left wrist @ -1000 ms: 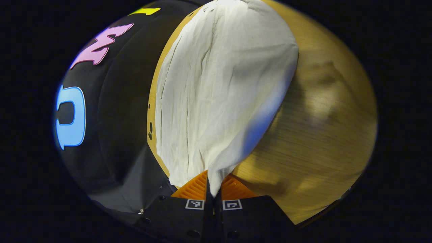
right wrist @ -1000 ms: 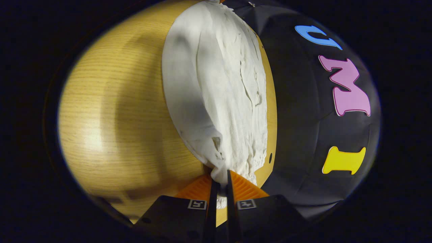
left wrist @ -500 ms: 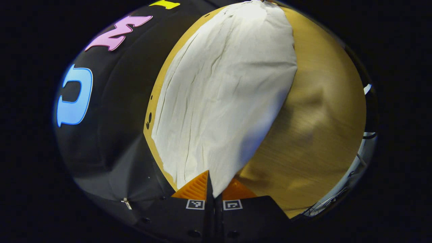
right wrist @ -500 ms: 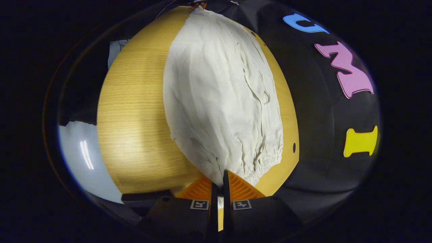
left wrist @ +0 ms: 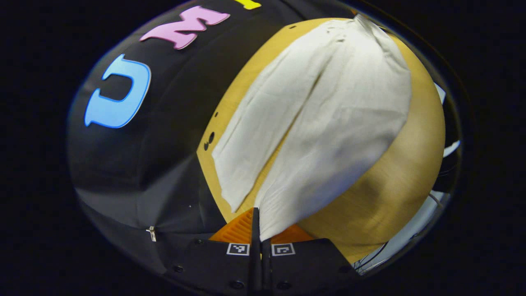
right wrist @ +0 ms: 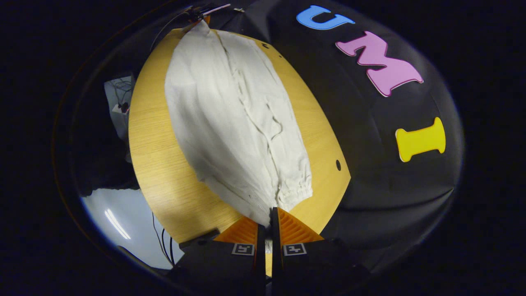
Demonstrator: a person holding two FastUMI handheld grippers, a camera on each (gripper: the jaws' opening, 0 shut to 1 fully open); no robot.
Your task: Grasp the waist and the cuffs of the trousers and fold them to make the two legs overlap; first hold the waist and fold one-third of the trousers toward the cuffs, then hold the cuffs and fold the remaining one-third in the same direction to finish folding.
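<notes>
Both grippers, left (left wrist: 258, 232) and right (right wrist: 269, 228), pinch the trousers (left wrist: 324, 119) at bottom centre; cloth stretches to upper frame above the table (right wrist: 156, 164). Carry both ends level, so the held leg lands squarely on the other.

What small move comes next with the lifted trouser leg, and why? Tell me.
Probably carry the lifted leg of the white cotton trousers sideways onto the other leg, lying flat on the round wooden table. Both the left gripper and right gripper pinch cloth, and the legs lie apart.
</notes>
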